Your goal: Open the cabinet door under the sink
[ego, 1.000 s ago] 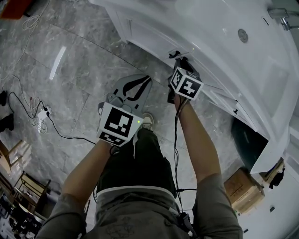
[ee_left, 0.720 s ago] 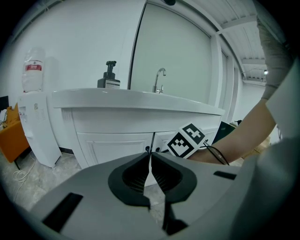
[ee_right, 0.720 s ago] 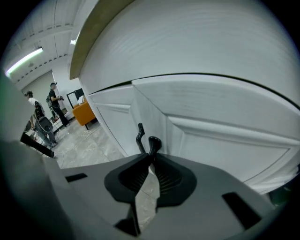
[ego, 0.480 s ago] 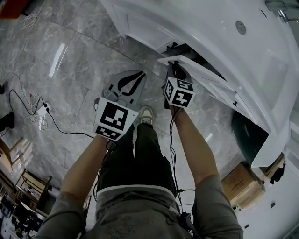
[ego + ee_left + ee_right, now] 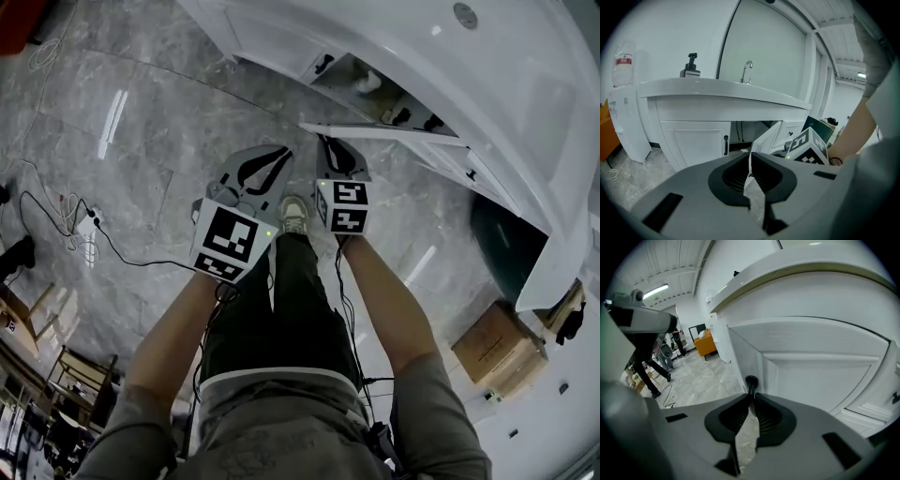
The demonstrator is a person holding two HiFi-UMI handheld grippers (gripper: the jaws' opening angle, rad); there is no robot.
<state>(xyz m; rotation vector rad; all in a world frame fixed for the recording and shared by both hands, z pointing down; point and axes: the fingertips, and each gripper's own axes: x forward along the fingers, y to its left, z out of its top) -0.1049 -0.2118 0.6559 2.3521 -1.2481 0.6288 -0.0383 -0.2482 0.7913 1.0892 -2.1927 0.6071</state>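
The white cabinet door (image 5: pixel 384 131) under the sink stands swung out, edge-on in the head view. My right gripper (image 5: pixel 330 142) is shut on the door's black handle (image 5: pixel 751 383), which sticks up between the jaw tips in the right gripper view. The door panel (image 5: pixel 811 371) fills that view. My left gripper (image 5: pixel 272 155) hovers beside the right one, shut, with nothing in it. In the left gripper view the open door (image 5: pixel 765 139) shows the dark cabinet inside, and the neighbouring door (image 5: pixel 696 140) stays closed.
The white sink counter (image 5: pixel 487 103) overhangs the cabinet, with a faucet (image 5: pixel 747 70) and a soap dispenser (image 5: pixel 690 66) on it. A cardboard box (image 5: pixel 497 349) and a dark bin (image 5: pixel 502 239) stand to the right. Cables and a power strip (image 5: pixel 80 230) lie on the marble floor at left.
The door went from closed to wide open. My right gripper pulled back toward me with the handle. The left gripper barely moved.
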